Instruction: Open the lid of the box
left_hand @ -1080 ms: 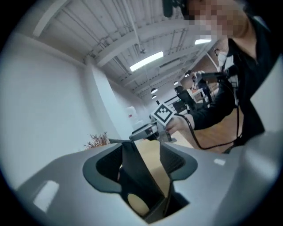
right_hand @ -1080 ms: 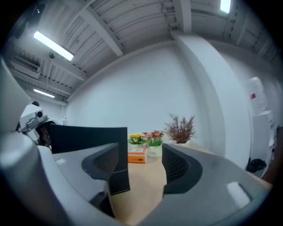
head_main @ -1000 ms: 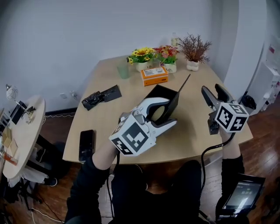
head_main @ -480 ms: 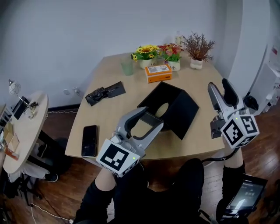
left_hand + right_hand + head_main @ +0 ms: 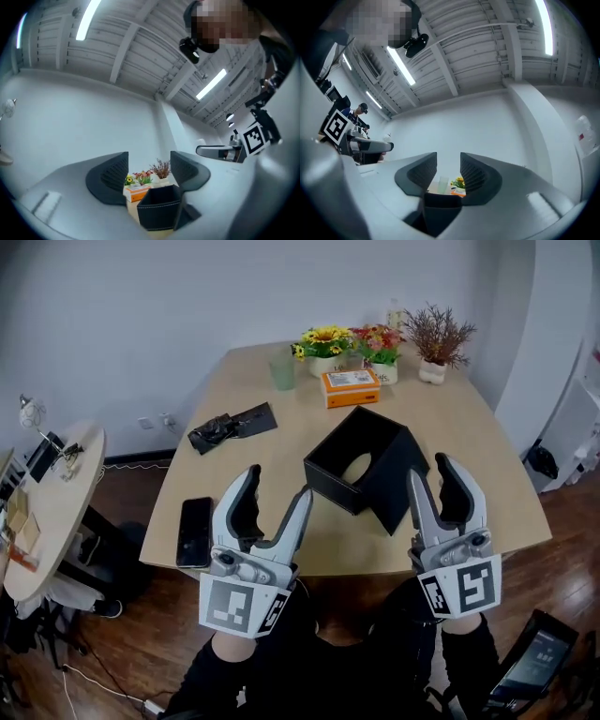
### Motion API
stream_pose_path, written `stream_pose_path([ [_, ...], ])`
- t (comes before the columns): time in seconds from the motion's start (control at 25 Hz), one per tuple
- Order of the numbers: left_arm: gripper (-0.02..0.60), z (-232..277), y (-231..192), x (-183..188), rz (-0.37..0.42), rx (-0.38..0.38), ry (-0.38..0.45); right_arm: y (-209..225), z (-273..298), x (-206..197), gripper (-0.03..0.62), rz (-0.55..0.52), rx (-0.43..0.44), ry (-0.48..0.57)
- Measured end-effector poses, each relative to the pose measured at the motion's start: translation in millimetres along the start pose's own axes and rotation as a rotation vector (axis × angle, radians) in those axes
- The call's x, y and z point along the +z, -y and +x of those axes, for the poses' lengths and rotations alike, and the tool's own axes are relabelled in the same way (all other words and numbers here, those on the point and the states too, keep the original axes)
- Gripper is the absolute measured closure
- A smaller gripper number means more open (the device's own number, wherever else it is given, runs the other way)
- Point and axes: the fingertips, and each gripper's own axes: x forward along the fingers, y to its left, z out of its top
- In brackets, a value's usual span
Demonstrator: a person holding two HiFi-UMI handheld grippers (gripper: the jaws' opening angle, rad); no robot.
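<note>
The black box point(image 5: 354, 463) stands mid-table with its top uncovered, a light oval showing inside. Its lid point(image 5: 405, 491) is folded back and hangs down the box's right side. My left gripper point(image 5: 275, 486) hovers over the near table edge, left of the box, open and holding nothing. My right gripper point(image 5: 434, 474) hovers just near-right of the lid, open and holding nothing. In the left gripper view the box point(image 5: 157, 213) sits ahead, beyond the left gripper point(image 5: 149, 164). The right gripper view shows the box point(image 5: 440, 206) low between the spread jaws of the right gripper point(image 5: 448, 168).
On the wooden table point(image 5: 478, 432) lie a phone point(image 5: 194, 531) at the left edge, a black bag point(image 5: 230, 425), a green cup point(image 5: 282, 371), an orange carton point(image 5: 349, 385), two flower pots point(image 5: 323, 341) and a dried plant point(image 5: 436, 338). A round side table point(image 5: 47, 502) stands left.
The lid went from standing upright to lying fully back against the box's right side. Both grippers drew back from the box toward the near table edge.
</note>
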Motion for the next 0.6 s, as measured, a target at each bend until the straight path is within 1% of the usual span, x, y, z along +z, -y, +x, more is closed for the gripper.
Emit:
stream_pose_path([
  [0.08, 0.328, -3.8, 14.5, 12.0, 0.088, -0.007, 0.049, -5.8, -6.7, 4.0, 0.466, -0.036, -0.042, 0.024],
  [0.16, 0.337, -6.4, 24.5, 13.5, 0.153, -0.009, 0.059, -9.7, -12.7, 7.3, 0.493, -0.077, -0.076, 0.053],
  [0.2, 0.338, -7.0, 27.4, 11.5, 0.17, -0.011, 0.054, -11.1, -15.1, 8.2, 0.502, -0.092, -0.089, 0.065],
  [0.28, 0.35, -7.4, 30.6, 5.7, 0.176, -0.018, 0.037, -13.8, -18.6, 7.8, 0.54, -0.099, -0.097, 0.077],
  [0.4, 0.359, -7.9, 32.0, -0.8, 0.171, -0.017, 0.019, -15.6, -22.2, 5.3, 0.543, -0.086, -0.087, 0.072],
  [0.6, 0.37, -9.1, 33.5, -3.9, 0.161, -0.017, 0.018, -12.5, -26.5, 6.1, 0.548, -0.077, -0.098, 0.078],
])
